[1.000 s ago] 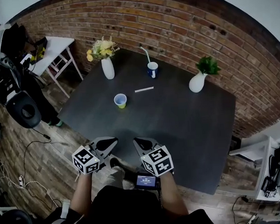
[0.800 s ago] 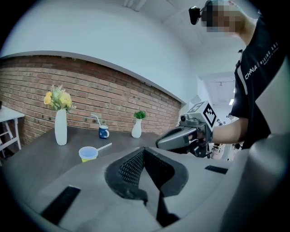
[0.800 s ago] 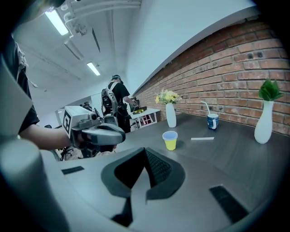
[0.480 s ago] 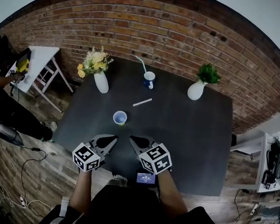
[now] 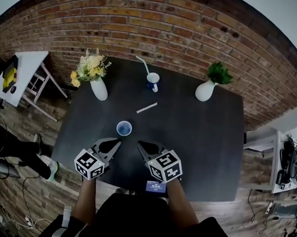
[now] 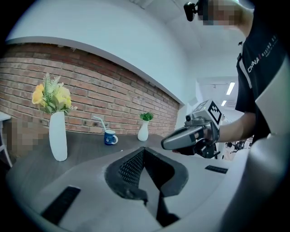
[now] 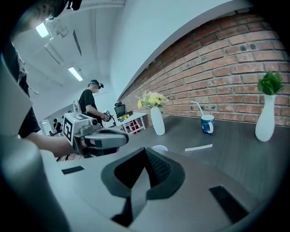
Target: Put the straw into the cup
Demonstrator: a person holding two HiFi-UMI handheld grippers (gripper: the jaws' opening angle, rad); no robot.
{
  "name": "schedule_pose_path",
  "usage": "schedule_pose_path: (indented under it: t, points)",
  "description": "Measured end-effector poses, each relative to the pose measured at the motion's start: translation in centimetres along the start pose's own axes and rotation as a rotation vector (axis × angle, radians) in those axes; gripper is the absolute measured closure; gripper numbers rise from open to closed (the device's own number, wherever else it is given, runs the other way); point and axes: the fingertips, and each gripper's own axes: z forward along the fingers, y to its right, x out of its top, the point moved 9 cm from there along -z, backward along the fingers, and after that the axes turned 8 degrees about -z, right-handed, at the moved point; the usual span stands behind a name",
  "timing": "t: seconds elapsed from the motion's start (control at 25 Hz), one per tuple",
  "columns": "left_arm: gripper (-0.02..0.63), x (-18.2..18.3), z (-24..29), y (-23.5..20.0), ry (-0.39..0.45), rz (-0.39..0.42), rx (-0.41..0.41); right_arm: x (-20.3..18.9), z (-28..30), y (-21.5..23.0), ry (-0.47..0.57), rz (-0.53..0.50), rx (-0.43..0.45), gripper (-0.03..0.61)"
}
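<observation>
Dark table (image 5: 205,137) at brick wall: straw (image 5: 147,108) lies flat just beyond the cup (image 5: 124,128), while left gripper (image 5: 111,145) and right gripper (image 5: 145,148), both closed and empty, hover near-edge, probably staged for the reach.

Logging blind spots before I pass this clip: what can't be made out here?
Small round blue-rimmed cup: contents too small, head view; only its rim clears the right gripper, right gripper view; unseen, left gripper view.
Blue ceramic mug: contents hidden by its wall, gripper views; too small, head view.
</observation>
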Motion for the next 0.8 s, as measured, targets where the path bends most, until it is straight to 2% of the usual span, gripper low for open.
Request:
schedule_pose_path:
  t: [0.12, 0.36, 0.6, 0.8]
  points:
    - [0.611, 0.4, 1.4, -0.3, 0.011, -0.019, 0.006, 0.5, -0.2, 2.0, 0.007, 0.004, 0.009, 0.572]
    - [0.611, 1.0, 3.2, 0.6, -0.028, 0.006, 0.014, 0.9, -0.2, 4.6, 0.000, -0.026, 0.051, 0.572]
    - [0.611, 0.5, 3.6, 0.5, -0.026, -0.033, 0.045, 0.8, 0.5, 5.3, -0.025, -0.067, 0.086, 0.572]
    - [0.611, 0.5, 4.0, 0.5, -0.055, -0.021, 0.051, 0.8, 0.6, 6.2, -0.038, -0.094, 0.100, 0.571]
